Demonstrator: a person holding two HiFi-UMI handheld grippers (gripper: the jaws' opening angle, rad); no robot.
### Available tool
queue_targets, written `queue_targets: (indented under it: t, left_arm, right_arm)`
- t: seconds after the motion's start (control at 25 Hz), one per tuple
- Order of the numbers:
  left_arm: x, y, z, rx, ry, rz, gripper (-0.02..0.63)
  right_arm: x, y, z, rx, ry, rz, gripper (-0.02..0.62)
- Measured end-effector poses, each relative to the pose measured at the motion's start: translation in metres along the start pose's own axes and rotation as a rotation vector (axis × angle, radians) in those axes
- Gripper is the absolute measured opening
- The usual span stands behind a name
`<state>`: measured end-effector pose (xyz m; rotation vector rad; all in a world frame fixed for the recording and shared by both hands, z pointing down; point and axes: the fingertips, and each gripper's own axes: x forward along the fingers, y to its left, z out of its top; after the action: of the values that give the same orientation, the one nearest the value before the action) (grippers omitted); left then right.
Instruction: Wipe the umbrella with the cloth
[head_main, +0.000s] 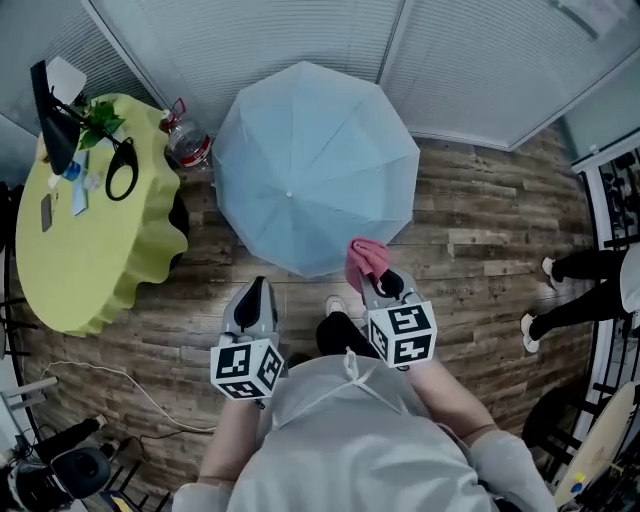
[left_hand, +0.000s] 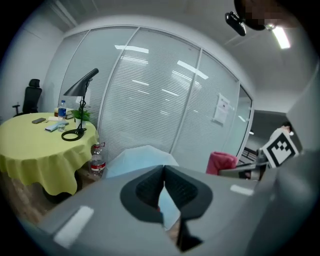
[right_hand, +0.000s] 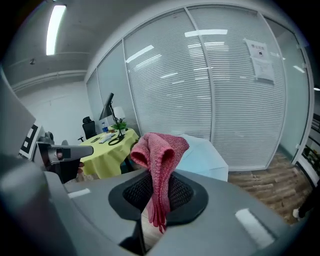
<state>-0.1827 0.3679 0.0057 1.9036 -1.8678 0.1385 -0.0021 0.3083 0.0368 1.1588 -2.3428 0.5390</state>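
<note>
An open light-blue umbrella (head_main: 312, 165) rests canopy-up on the wooden floor in front of me; it also shows in the left gripper view (left_hand: 140, 159) and right gripper view (right_hand: 202, 156). My right gripper (head_main: 377, 283) is shut on a pink knitted cloth (head_main: 364, 260), which stands up above its jaws (right_hand: 159, 165) just short of the umbrella's near edge. My left gripper (head_main: 256, 292) hangs to the left of it, jaws shut with nothing between them (left_hand: 163, 186), also short of the canopy.
A round table with a yellow cloth (head_main: 95, 230) stands at the left, holding a black lamp (head_main: 55, 115) and small items. A plastic bottle (head_main: 187, 145) stands between table and umbrella. Glass walls with blinds (head_main: 300, 40) close the back. Someone's legs (head_main: 575, 290) stand at the right.
</note>
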Motion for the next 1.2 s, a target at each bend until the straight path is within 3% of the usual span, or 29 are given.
queue_targets:
  t: [0.16,0.32,0.56,0.76,0.96,1.2]
  left_arm:
    - [0.064,0.001,0.01,-0.016,0.023,0.028,0.008]
    - [0.114,0.019,0.01,-0.036,0.066,0.017,0.008]
    - [0.191,0.052,0.009,0.012,0.089,-0.091,0.008]
    - [0.261,0.11,-0.011,0.013,0.161,-0.14,0.008]
    - [0.321,0.161,-0.034,0.062,0.212,-0.193,0.008]
    - [0.363,0.201,-0.087,0.027,0.275,-0.209,0.008]
  right_arm:
    - [0.056,-0.04,0.017,-0.028,0.057,0.021,0.057]
    - [0.12,-0.054,0.017,-0.026,0.112,0.027,0.057]
    - [0.212,-0.059,0.004,0.013,0.188,-0.003,0.057]
    - [0.288,-0.054,-0.009,0.041,0.242,-0.069,0.057]
    - [0.376,-0.044,-0.038,0.048,0.303,-0.115,0.057]
    - [0.47,-0.032,-0.101,0.049,0.414,-0.085,0.057]
